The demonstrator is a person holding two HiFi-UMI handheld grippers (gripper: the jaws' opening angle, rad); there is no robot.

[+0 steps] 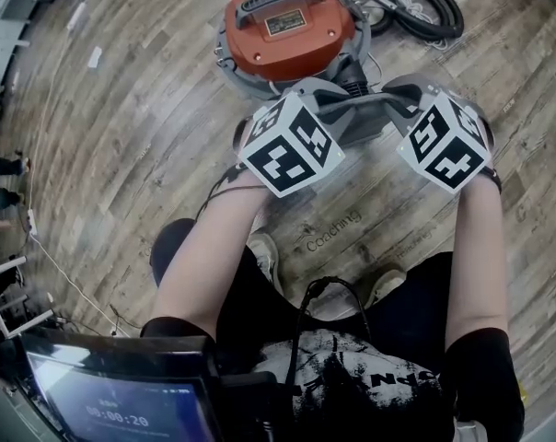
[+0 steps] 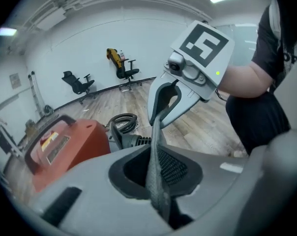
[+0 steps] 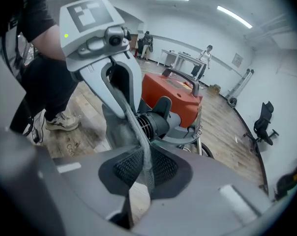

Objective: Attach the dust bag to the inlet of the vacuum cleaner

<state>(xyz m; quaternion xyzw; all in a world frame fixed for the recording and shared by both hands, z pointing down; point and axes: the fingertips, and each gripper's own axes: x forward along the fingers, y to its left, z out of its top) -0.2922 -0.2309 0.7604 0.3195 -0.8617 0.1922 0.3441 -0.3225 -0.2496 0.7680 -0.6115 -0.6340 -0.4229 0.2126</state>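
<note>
Right, both claws are nipped nearly shut on the same grey bag (image 3: 115, 127): left gripper (image 2: 157, 181) and right gripper (image 3: 142, 176) each pinch a thin fold of cloth, tips facing each other, bag stretched btwn them in the air. It hangs just in front of the black ribbed inlet (image 3: 156, 124) of the orange vac (image 1: 283, 26), which sits on the floor (image 1: 131, 127) ahead of the person's feet, hose (image 1: 416, 3) coiled behind it. Can't see the bag's mouth, so alignment is a guess. Risks, as I judge them: the thin pinch slips if the hands pull apart unevenly; the mouth goes on skewed or only half round the inlet; a hard push shoves the vac away. Both forearms reach fwd, grippers side by side, tilted down, cubes up
</note>
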